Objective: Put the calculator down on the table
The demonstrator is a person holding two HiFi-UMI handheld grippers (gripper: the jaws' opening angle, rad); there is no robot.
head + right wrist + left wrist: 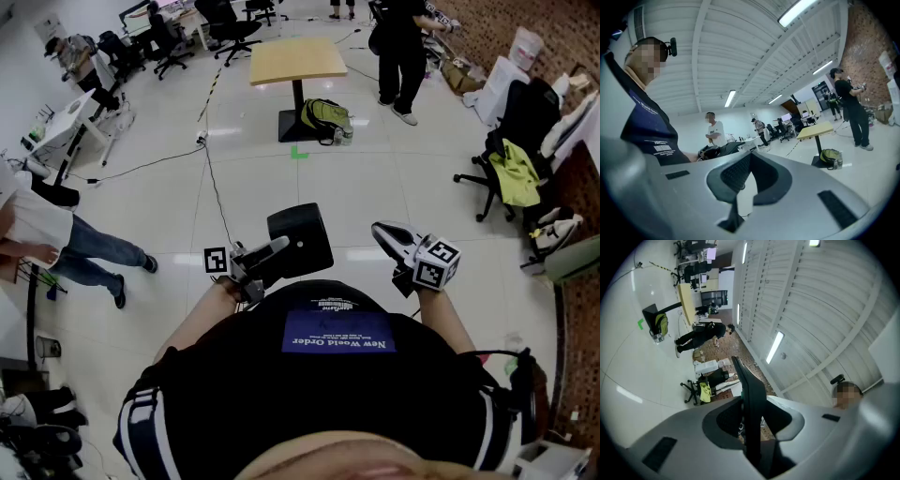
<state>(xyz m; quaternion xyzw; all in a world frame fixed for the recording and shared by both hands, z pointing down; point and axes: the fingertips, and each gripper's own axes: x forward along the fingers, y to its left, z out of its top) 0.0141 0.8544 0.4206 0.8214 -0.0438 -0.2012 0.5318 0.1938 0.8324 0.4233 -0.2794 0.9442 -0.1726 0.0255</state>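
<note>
A flat black calculator point(302, 239) sits in my left gripper point(279, 247), held out over the glossy white floor in front of my chest. In the left gripper view the calculator point(751, 394) stands edge-on between the two grey jaws, which press on both of its sides. My right gripper point(386, 232) is held level off to the right, shut, with nothing in it; in the right gripper view its jaws point(751, 157) meet at the tips. The wooden table point(298, 58) stands several steps ahead, and its top looks bare.
A green backpack point(326, 114) lies at the table's black foot. A person in black point(401, 56) stands right of the table. An office chair with a yellow-green jacket point(511, 169) is at the right; another person point(56, 244) stands close on the left. Cables cross the floor.
</note>
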